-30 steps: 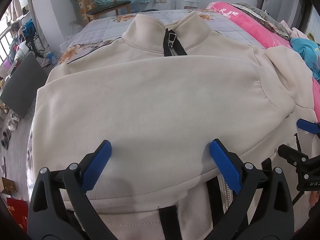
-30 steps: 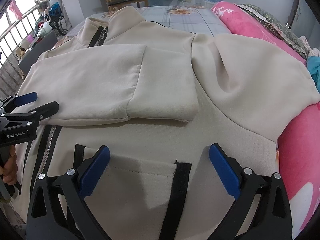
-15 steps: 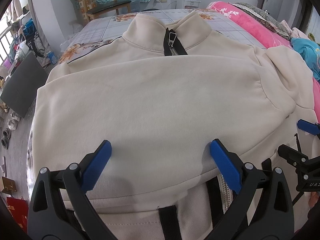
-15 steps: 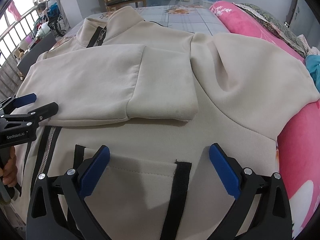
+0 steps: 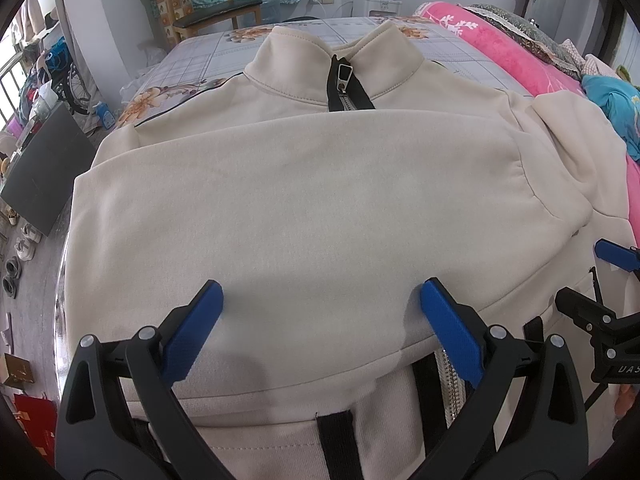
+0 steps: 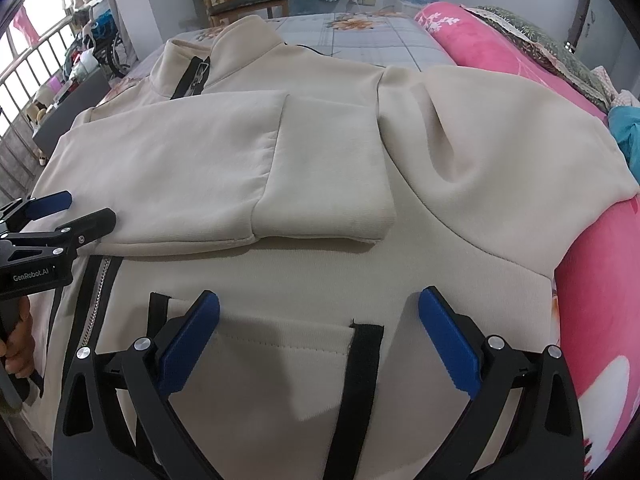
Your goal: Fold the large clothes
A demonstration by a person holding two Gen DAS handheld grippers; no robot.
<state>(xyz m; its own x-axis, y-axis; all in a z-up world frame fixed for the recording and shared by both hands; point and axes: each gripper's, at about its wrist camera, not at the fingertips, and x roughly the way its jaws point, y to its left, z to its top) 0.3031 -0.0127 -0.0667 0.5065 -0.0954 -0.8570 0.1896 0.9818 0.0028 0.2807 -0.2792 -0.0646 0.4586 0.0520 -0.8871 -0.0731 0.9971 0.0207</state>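
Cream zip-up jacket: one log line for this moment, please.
cream zip-up jacket: flat on bed | one sleeve folded across chest | both jaws open, empty

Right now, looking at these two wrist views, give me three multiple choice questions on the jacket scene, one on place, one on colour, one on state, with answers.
1. Where does the folded sleeve lie?
A. across the jacket chest
B. on the floor
C. over the chair

2. What colour are the gripper pads?
A. red
B. blue
C. green

3. How is the right gripper?
A. shut on a cuff
C. open
B. shut on the zipper

Answers: 1 A, it covers the front below the collar; 2 B, blue tips show; 3 C, fingers spread, holding nothing.
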